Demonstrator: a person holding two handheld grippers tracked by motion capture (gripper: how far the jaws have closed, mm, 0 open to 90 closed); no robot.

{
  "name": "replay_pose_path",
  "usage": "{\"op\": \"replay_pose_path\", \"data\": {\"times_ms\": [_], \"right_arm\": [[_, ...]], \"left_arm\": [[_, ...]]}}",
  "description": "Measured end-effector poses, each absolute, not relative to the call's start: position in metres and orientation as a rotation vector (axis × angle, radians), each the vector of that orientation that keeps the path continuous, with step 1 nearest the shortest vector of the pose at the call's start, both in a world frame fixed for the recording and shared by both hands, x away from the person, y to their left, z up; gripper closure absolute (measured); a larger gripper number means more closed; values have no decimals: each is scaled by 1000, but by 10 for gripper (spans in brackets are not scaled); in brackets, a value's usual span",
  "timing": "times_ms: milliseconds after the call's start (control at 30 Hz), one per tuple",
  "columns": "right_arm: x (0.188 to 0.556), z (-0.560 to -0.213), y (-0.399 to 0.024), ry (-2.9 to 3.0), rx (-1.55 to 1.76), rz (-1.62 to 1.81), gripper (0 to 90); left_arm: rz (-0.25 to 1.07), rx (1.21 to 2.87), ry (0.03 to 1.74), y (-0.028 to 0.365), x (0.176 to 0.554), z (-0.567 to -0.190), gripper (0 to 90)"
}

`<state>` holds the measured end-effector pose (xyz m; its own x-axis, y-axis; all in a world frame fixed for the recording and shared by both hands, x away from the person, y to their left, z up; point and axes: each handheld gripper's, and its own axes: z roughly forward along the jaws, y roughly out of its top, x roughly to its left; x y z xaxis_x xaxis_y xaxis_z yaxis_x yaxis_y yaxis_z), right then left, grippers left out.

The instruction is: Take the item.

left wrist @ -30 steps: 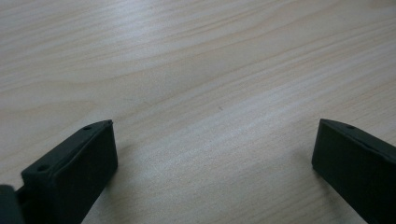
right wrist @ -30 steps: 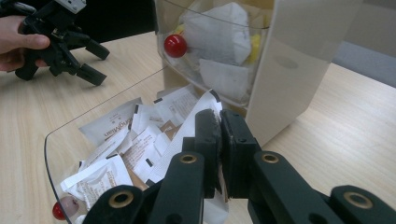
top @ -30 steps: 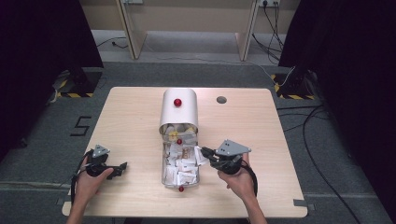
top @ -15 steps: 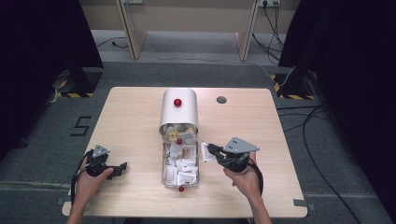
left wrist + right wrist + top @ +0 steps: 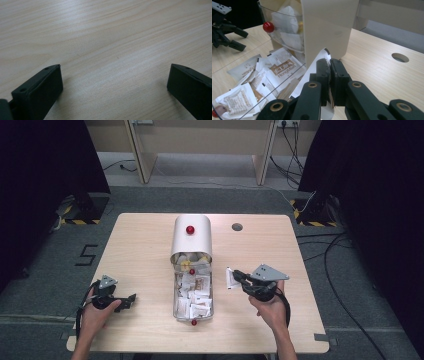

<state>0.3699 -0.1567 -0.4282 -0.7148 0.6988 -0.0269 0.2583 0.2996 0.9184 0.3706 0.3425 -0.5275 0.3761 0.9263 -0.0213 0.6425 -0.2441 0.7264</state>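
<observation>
Right claw clamps a white sachet just right of the clear tray.

Loose sachets fill that tray under the cream cover with its red knob. The left claw rests low on bare tabletop, jaws wide and empty, well apart from the tray.

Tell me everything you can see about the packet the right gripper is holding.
The packet is a flat white paper sachet with a dark mark at its top corner. It stands on edge, pinched between the shut jaws of the right gripper, sticking out above and below them. It hangs over the table, just right of the clear tray of similar sachets, touching only the jaws.
</observation>
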Motion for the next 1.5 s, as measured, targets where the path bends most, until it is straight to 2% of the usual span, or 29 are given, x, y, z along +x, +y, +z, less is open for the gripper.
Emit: {"op": "replay_pose_path", "data": {"times_ms": [1000,1500], "right_arm": [[382,-439,-182,2098,965,1368,859],[392,-457,-188,2109,1036,1337,859]], "left_arm": [[555,1983,1348,343,371,-527,0],[556,1983,1348,343,371,-527,0]]}}
